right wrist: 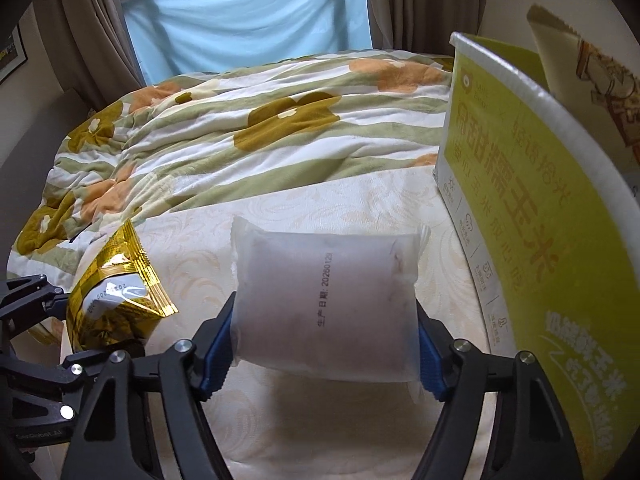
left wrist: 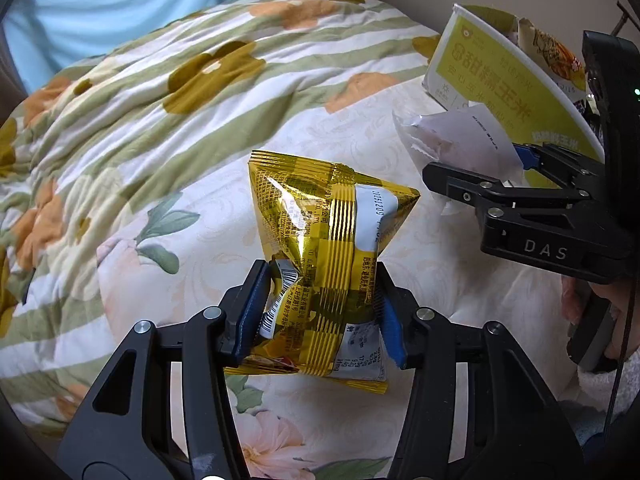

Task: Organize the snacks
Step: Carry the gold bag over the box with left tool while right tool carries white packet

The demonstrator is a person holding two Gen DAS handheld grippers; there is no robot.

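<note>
Jaws on my left gripper pinch the gold packet near its lower end, the blue pads denting the crinkled foil so it bulges above them. I hold it clear of the bed; it has a ribbed centre seam, a barcode by the left pad and a white strip stamped 20251209.

My right gripper has its jaws closed on the white packet, pads pressing its two short sides. The pouch is matte, translucent and pillow-shaped with serrated ends, and it casts a shadow on the sheet below. Down its middle I read 生产日期:20260129.

From the left camera I see the right gripper side-on, its black frame marked DAS, with a hand wrapped round the grip below. Both grippers point steeply down.

Just right of the white packet stands a yellow-green box with white edges and large characters 甜糯玉米; another printed bag pokes up inside it. Farther back a rumpled blanket with olive stripes and orange flowers covers the bed.
</note>
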